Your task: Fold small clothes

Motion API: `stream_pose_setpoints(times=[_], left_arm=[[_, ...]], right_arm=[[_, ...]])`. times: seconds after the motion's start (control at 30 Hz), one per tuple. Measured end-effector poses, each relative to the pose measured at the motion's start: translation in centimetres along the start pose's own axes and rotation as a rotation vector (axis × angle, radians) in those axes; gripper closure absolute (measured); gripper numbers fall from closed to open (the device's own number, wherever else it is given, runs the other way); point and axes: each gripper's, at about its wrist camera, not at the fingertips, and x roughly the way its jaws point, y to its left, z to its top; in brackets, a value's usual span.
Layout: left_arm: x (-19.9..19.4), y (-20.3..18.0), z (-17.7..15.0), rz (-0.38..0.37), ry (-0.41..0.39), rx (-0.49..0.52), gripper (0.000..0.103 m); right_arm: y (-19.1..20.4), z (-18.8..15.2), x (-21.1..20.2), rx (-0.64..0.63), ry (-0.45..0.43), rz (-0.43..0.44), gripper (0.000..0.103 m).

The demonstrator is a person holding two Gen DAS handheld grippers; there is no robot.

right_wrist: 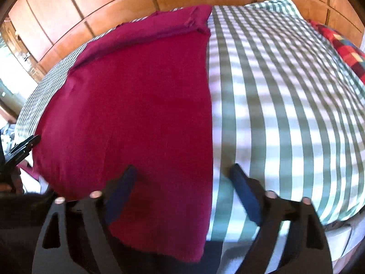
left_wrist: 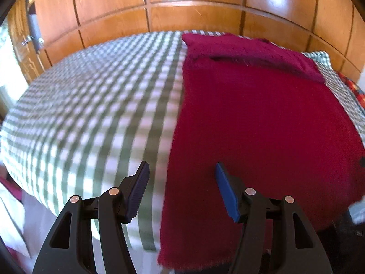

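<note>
A dark red knit garment (left_wrist: 262,125) lies flat on a bed with a green-and-white checked cover (left_wrist: 91,105). Its far end is folded over into a band (left_wrist: 251,50), and its near hem hangs over the bed's front edge. My left gripper (left_wrist: 181,171) is open and empty, just above the garment's left near edge. My right gripper (right_wrist: 182,171) is open and empty, straddling the garment's (right_wrist: 136,96) right near edge, over the checked cover (right_wrist: 285,105). The left gripper's black body (right_wrist: 20,148) shows at the far left of the right wrist view.
Wooden wardrobe panels (left_wrist: 194,18) stand behind the bed. A red patterned blanket (right_wrist: 342,45) lies at the bed's far right. Pale floor (left_wrist: 34,217) shows below the bed's front left edge.
</note>
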Motion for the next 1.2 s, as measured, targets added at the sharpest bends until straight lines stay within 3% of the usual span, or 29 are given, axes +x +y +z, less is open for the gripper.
stream_pose_setpoints(times=[0.17,0.23,0.3,0.4,0.63,0.73,0.9,1.0,1.03,1.07,1.13,1.2], left_arm=[[-0.8,0.0,-1.4,-0.138,0.053,0.011,0.069],[-1.0,-0.1,-1.5,-0.182,0.062,0.013,0.089],[-1.4,0.1,-1.5,-0.221,0.061,0.012,0.093],[-2.7,1.1,-0.9,-0.319,0.038,-0.044,0.094],[-4.9,3.8,3.4,-0.54,-0.071,-0.225,0.094],[-4.3,3.9,6.2,-0.581,-0.108,-0.269,0.094],[-0.2,3.5,11.6,-0.532,-0.083,-0.32,0.094],[2.4,3.2,15.0,-0.468,-0.055,-0.326,0.094],[3.1,3.3,15.7,-0.447,-0.044,-0.338,0.091],[4.1,3.5,16.8,-0.449,-0.019,-0.366,0.087],[5.0,4.6,18.0,-0.475,-0.016,-0.409,0.059],[4.6,6.3,17.8,-0.452,-0.068,-0.45,0.055]], right_arm=[[-0.3,-1.9,-0.7,-0.004,0.058,0.076,0.074],[-0.4,-2.2,-0.7,-0.005,0.069,0.094,0.086],[-0.3,-2.2,-1.0,0.002,0.081,0.14,0.093],[0.3,-1.0,-2.3,-0.003,0.06,0.232,0.094],[0.4,4.5,-5.1,0.088,-0.091,0.451,0.094],[-0.2,7.6,-4.1,0.136,-0.127,0.458,0.094],[-1.5,12.4,-1.1,0.191,-0.127,0.373,0.094],[-1.9,14.8,0.7,0.217,-0.126,0.329,0.085],[-2.4,15.0,0.8,0.222,-0.13,0.328,0.065],[-2.8,15.5,0.7,0.234,-0.149,0.327,0.047],[-2.9,15.7,0.5,0.248,-0.178,0.335,0.035],[-3.4,14.8,-0.8,0.233,-0.212,0.313,0.025]])
